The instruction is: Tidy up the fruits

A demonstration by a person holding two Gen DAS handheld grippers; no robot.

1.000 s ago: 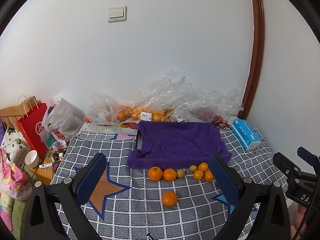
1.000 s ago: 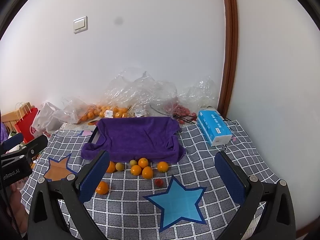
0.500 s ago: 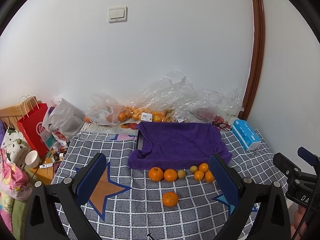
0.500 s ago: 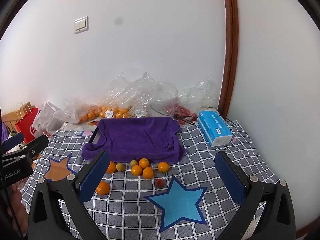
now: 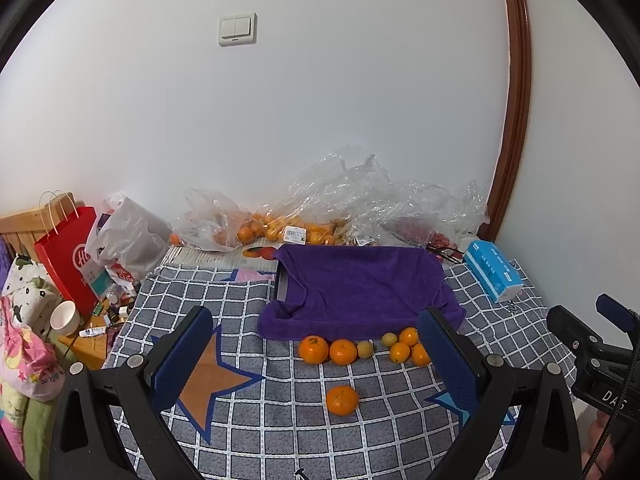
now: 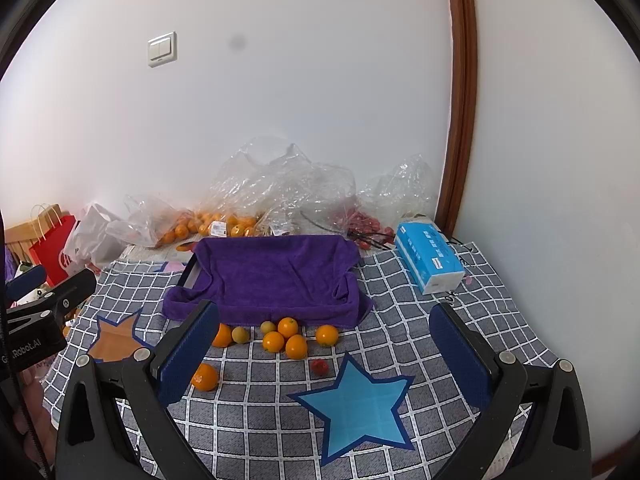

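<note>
1. Nearest the cameras, the left tongs (image 5: pixel 316 364) and the right tongs (image 6: pixel 324 356) both hang above the surface with their blue pads spread wide and nothing between them. I take this as a ready stance before any fruit is picked.
2. Below them lies a grey checked cloth (image 6: pixel 256 412) with a blue star (image 6: pixel 360 396) near the right and an orange star (image 5: pixel 204 376) near the left. The stars may serve as sorting spots, though nothing lies on them now.
3. A single orange (image 5: pixel 342 400) sits alone on the cloth, nearer than the rest and roughly centred between the left tongs' pads, so it looks like the easiest first pick. It is round, bright and slightly dimpled.
4. A small red fruit (image 6: pixel 319 366) lies apart, just beyond the blue star's top point.
5. Farther on, a row of fruit (image 6: pixel 280 336) lies along the near edge of a purple towel (image 6: pixel 276 276): several oranges touching one another, with two smaller yellow-green ones among them. They probably rest there because the towel's fold stops them rolling.
6. The towel is draped over a shallow tray whose dark rim (image 5: pixel 281 286) shows at its left side. It appears empty on top and is likely where the fruit belongs.
7. To the right of the towel stands a blue tissue pack (image 6: pixel 430 258).
8. Farthest, against the wall, clear plastic bags (image 5: pixel 320 208) hold more oranges and some red fruit.
</note>
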